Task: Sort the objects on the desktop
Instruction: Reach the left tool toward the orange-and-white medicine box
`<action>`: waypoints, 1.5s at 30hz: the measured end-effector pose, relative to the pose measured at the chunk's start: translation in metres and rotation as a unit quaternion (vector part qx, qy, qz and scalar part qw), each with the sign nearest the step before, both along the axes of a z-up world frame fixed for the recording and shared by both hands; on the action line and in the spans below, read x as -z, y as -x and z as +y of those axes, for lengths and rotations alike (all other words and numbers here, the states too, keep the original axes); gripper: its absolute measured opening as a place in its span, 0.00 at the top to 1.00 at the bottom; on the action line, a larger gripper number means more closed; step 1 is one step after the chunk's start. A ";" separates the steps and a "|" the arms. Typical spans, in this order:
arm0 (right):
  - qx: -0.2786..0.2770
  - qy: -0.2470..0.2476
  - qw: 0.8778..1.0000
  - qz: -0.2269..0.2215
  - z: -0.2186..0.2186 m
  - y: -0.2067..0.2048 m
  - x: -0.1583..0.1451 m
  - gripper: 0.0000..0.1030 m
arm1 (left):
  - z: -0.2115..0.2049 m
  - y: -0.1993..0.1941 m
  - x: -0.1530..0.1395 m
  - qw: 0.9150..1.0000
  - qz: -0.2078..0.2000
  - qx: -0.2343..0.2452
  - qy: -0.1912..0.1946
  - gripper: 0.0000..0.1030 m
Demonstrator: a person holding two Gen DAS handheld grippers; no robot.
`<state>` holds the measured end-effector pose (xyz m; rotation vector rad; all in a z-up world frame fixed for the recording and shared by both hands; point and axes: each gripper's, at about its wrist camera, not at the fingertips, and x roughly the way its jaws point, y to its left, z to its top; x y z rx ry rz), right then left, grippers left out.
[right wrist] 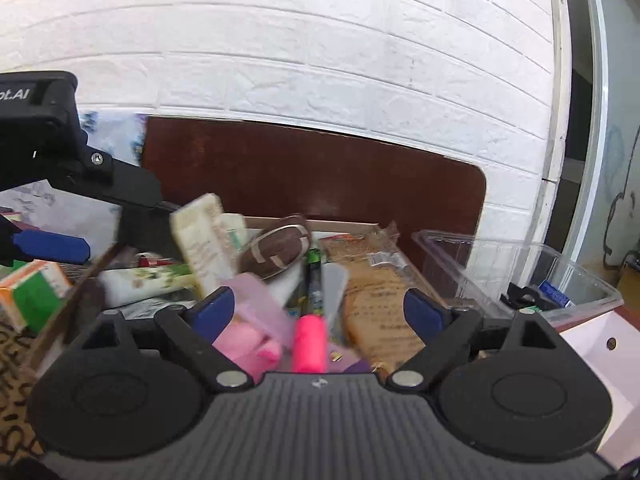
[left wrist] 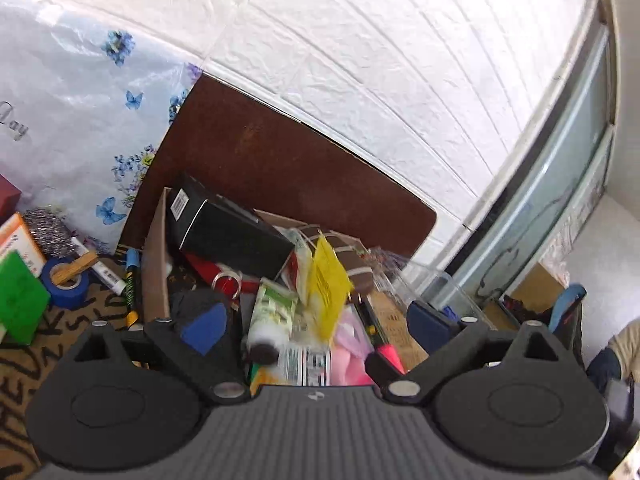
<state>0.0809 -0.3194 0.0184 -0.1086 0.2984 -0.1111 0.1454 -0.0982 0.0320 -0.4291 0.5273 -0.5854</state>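
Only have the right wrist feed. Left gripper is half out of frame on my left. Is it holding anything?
Observer: No. On the left wrist view the left gripper has its fingers spread wide with nothing between them, above the cardboard box.
Operator: What's outside the box on that side? It's cut off for me.
Observer: A blue tape roll lies on the patterned mat, with a wooden block stuck in its core.
Operator: The back left corner of the box is hidden behind the gripper.
Observer: A black carton with a barcode label lies tilted there, on top of the other items.
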 end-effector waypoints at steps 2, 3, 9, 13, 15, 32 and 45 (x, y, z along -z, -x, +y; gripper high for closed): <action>-0.009 -0.001 1.000 0.006 0.009 0.010 0.001 0.12 | 0.006 0.013 0.002 1.000 -0.001 0.003 -0.005 0.03; -0.013 0.000 1.000 0.010 0.013 0.015 0.002 0.12 | 0.009 0.020 0.004 1.000 0.002 0.001 -0.005 0.03; -0.046 -0.006 0.998 0.033 0.042 0.043 0.011 0.04 | 0.030 0.046 0.023 0.998 0.047 -0.032 -0.041 0.03; -0.075 -0.009 0.996 0.056 0.064 0.058 0.022 0.04 | 0.046 0.057 0.036 0.993 0.068 -0.063 -0.073 0.03; -0.089 -0.010 0.994 0.066 0.075 0.064 0.027 0.04 | 0.055 0.062 0.040 0.989 0.067 -0.088 -0.097 0.03; -0.210 0.024 0.969 0.127 0.166 0.084 0.048 0.04 | 0.109 0.076 0.063 0.965 0.090 -0.172 -0.176 0.03; -0.279 0.037 0.954 0.107 0.213 0.027 0.058 0.05 | 0.165 0.037 0.060 0.976 0.068 -0.177 -0.106 0.04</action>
